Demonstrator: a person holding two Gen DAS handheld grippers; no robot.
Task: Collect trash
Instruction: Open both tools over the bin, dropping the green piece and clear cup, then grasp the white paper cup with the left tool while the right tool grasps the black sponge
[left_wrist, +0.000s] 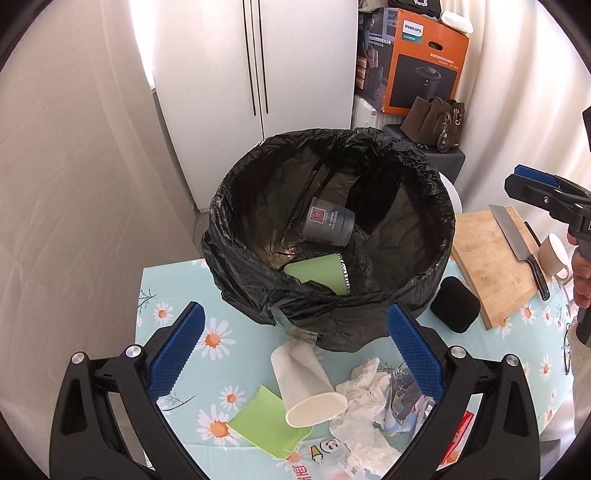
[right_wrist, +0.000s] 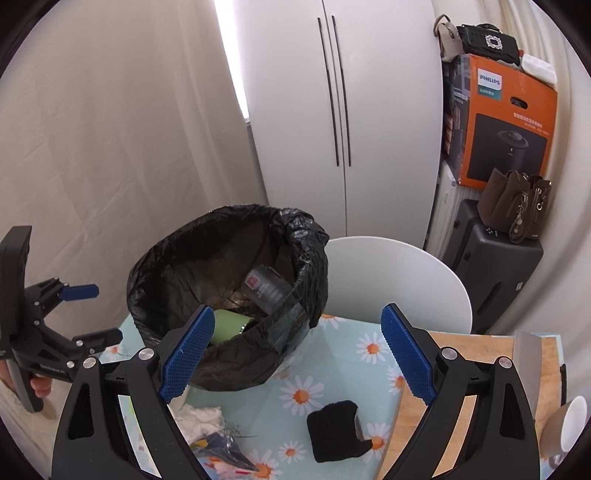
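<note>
Left wrist: white paper cup lies between open left gripper fingers.

Tabletop with a light-blue daisy-print cover. Wooden cutting board on the right, cleaver lying across it, blade toward the far end. White mug just right of the knife handle. Black pad (soft-looking, squarish) near the board's left edge. White chair back behind the tabletop. Far side: white cabinet, orange Philips box, brown handbag sitting on a dark case. Beige curtain on the left.
</note>
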